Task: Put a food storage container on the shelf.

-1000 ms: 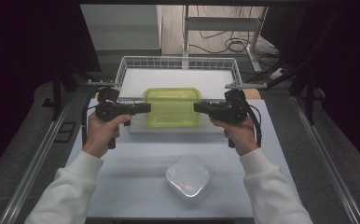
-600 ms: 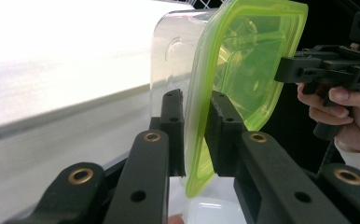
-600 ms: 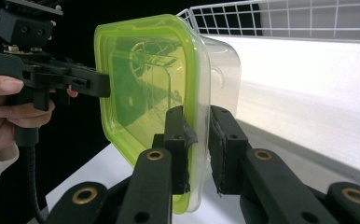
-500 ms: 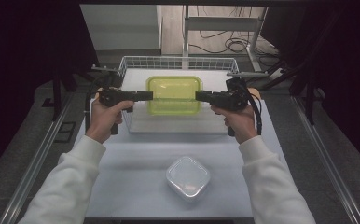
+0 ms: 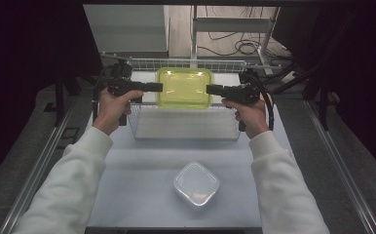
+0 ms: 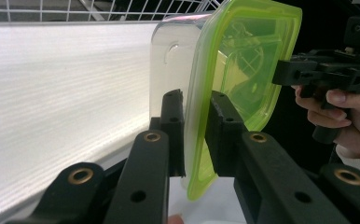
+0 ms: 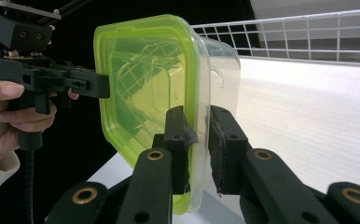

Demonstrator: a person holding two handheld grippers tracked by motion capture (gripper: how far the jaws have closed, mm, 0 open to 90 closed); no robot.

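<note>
No words, labels, brands, numbers or signs can be read anywhere, neither on the things on the table nor around it.

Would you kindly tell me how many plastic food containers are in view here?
2: the green-lidded container held over the wire basket by left claw and right claw; the clear container on the near table.

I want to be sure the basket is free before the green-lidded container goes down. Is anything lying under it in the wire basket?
Nothing visible does. The green-lidded container hangs between the left gripper and right gripper, above the wire basket, whose white floor shows bare. The other clear container sits outside on the table.
</note>
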